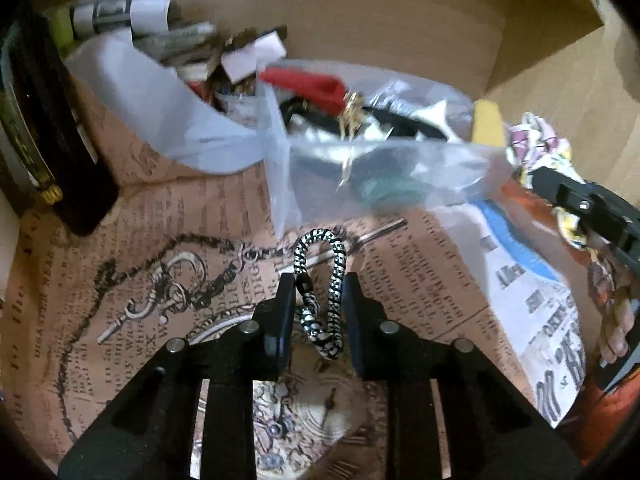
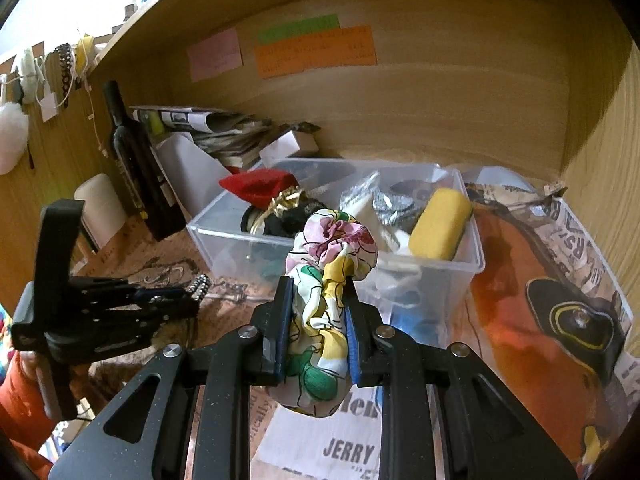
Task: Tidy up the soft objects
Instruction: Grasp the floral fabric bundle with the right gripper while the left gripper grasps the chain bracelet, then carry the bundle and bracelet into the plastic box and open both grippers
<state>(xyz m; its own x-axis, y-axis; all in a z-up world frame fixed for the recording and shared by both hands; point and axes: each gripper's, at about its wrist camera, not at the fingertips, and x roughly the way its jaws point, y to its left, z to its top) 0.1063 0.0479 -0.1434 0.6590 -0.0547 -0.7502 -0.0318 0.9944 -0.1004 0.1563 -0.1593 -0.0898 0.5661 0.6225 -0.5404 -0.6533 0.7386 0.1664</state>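
Floral scrunchie being clenched by right gripper | braided hair tie being pinched between left gripper fingers | both hovering before clear bin | next: probably dropping in.

You have two grippers here: the left gripper holds one black-and-white braided hair tie, and the right gripper holds one floral scrunchie. There is one clear plastic bin. Inside this bin you can count one yellow sponge and one red cloth piece; other items in it are too mixed to count. Left of the bin stands one dark bottle. Above the bin, on the back wall, are three paper notes: one pink, one green, one orange.
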